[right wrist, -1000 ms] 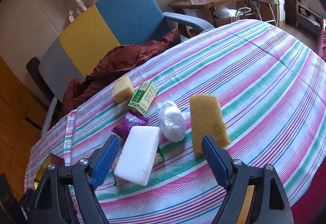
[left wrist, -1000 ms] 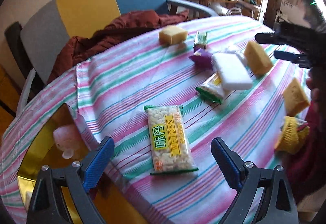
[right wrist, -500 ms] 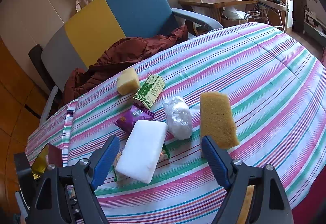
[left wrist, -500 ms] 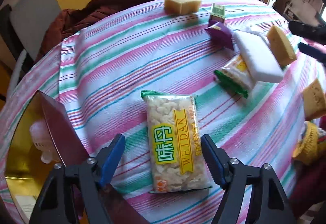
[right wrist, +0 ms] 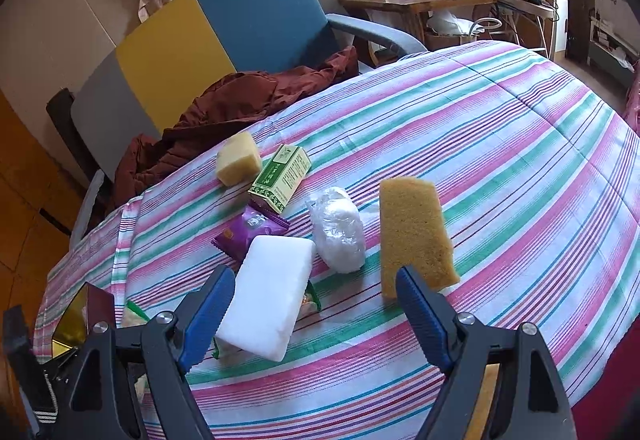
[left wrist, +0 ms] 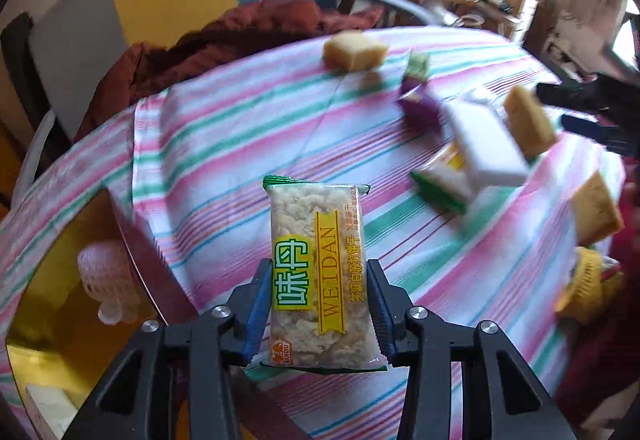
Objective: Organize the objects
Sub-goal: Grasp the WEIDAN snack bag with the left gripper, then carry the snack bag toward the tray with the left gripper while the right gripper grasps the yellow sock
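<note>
**Barely started: first snack packet gripped, box nearly empty**

Progress, judged from the current layout: one item in hand, nearly everything else unsorted.

Left tongs point(left wrist: 318, 306): jaws have just been closing and now pinch the near end of the WEIDAN snack packet point(left wrist: 316, 260) by its long edges. Packet sits near the tabletop's near-left edge; whether it is lifted clear of the striped cloth point(left wrist: 248, 144) I cannot tell.

Right tongs point(right wrist: 316, 310): wide, nothing between them, hovering over the white block point(right wrist: 268, 300).

Container: gold-lined box point(left wrist: 48, 304) at the near-left corner, just beside the gripped packet. Inside, one pale pink mesh item point(left wrist: 106, 280); something pale in its near corner is too cut off to name. Most of the box is free.

Left to sort, near to far: second snack packet point(right wrist: 310, 300) partly under the white block, purple sachet point(right wrist: 250, 232), clear-wrapped bundle point(right wrist: 338, 236), long tan sponge point(right wrist: 412, 236), green carton point(right wrist: 280, 176), yellow sponge cube point(right wrist: 238, 158) toward the far-left edge. At the right edge in the left view: another tan sponge point(left wrist: 596, 214) and a yellow mesh item point(left wrist: 588, 284).

Judgement: the box is the likely destination.
</note>
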Demonstrator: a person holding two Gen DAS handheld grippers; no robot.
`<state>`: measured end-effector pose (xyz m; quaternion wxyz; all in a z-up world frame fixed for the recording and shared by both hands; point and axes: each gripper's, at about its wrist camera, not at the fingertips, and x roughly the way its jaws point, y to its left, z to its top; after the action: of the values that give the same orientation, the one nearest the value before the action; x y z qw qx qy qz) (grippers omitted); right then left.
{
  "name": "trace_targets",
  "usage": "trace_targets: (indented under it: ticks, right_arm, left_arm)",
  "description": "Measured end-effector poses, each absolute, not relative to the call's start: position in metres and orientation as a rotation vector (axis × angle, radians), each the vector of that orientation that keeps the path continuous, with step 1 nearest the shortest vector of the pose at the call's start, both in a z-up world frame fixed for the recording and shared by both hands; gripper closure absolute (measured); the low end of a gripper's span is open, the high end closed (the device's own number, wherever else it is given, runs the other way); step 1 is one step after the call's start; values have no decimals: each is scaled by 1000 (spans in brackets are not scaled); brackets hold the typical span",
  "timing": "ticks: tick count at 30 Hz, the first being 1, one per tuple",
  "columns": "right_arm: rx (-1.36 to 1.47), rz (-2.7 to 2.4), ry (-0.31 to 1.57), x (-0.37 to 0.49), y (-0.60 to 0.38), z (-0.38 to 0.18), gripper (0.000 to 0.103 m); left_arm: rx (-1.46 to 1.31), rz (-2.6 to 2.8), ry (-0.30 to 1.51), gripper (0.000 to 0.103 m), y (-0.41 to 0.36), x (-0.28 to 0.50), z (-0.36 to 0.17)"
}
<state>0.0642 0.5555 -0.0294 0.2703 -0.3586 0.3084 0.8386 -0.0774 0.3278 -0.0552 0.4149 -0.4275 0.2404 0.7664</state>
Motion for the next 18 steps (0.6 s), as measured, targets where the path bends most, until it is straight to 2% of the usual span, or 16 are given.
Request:
trace_targets:
  ticks: [6,13,18]
  right_arm:
    - [-980,2266,817,62,553,-30,19]
    - [-1028,2281,856,58,551,-36,19]
    - [-1237,2336,921,46,535,-48,19]
  left_arm:
    - [-1051,1837,650,58,345,-72,-53]
    - [-1051,1867,545,58,335,-55,-40]
    - [-1018,1891,469,58,310,-37,-24]
